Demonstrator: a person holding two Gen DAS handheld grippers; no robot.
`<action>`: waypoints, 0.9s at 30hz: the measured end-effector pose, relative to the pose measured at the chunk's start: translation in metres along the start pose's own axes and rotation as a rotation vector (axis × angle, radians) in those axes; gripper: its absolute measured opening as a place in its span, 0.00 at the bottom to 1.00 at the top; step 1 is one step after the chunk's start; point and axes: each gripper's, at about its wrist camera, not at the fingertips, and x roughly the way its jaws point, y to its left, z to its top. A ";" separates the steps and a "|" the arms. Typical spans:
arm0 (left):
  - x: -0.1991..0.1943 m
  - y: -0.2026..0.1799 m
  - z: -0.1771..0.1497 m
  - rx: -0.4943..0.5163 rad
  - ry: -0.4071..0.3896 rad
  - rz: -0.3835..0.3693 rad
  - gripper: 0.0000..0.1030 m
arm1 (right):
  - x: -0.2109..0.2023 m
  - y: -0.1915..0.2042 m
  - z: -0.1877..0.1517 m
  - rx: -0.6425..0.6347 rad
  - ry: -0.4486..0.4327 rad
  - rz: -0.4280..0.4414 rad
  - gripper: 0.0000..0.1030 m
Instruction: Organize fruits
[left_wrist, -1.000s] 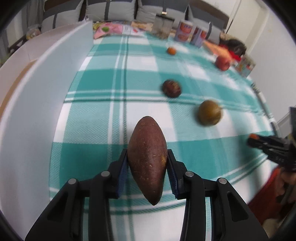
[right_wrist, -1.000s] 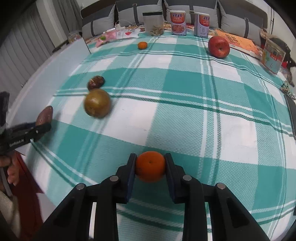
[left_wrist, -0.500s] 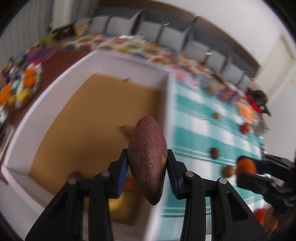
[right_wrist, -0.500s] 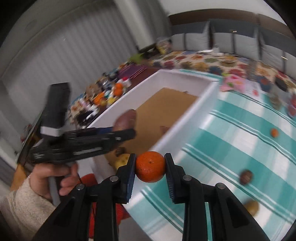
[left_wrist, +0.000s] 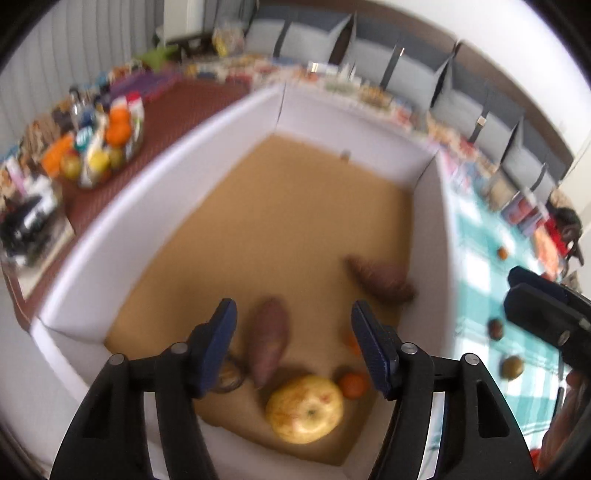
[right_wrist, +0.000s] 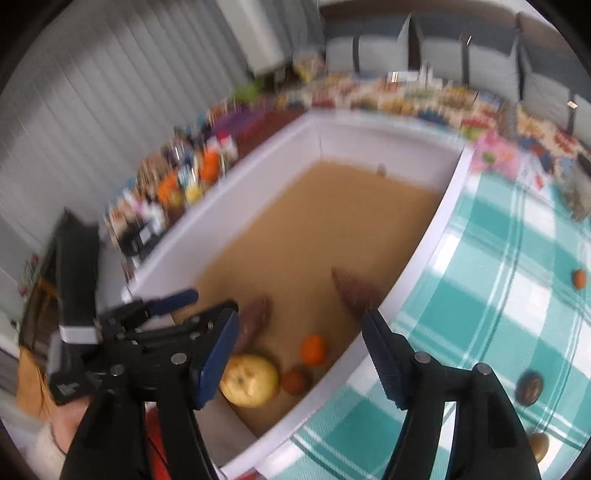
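Both grippers hang above the white box (left_wrist: 432, 221) with jaws that have just been opening and now stand wide, nothing between the pads. From our left gripper (left_wrist: 293, 345) the freed sweet potato (left_wrist: 269, 339) shows in the gap between the fingers, blurred, over the brown floor, its long axis running from about one o'clock down to seven; a second sweet potato (left_wrist: 380, 277) lies toward one o'clock near the right wall, and a yellow apple (left_wrist: 304, 408) sits at six. From our right gripper (right_wrist: 299, 354) the released mandarin (right_wrist: 313, 349) shows just right of centre between the fingers, an older small orange fruit (right_wrist: 295, 382) below it. What the next reach turns on — we judge — is the fruit still out on the teal checked cloth (right_wrist: 517, 295): a dark round fruit (right_wrist: 530, 386) at four o'clock of the right gripper, a brownish one (right_wrist: 537, 445) at five, a small orange one (right_wrist: 579, 277) at two. They lie on the right gripper's side, so that hand looks nearer — the left would have to cross the box wall.
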 end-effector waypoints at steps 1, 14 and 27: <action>-0.013 -0.005 0.003 0.002 -0.040 -0.011 0.71 | -0.016 -0.002 0.001 -0.006 -0.048 -0.001 0.70; -0.062 -0.171 -0.075 0.220 -0.196 -0.279 0.87 | -0.199 -0.151 -0.125 0.107 -0.378 -0.402 1.00; 0.062 -0.258 -0.191 0.423 0.057 -0.178 0.87 | -0.177 -0.289 -0.316 0.424 -0.157 -0.630 1.00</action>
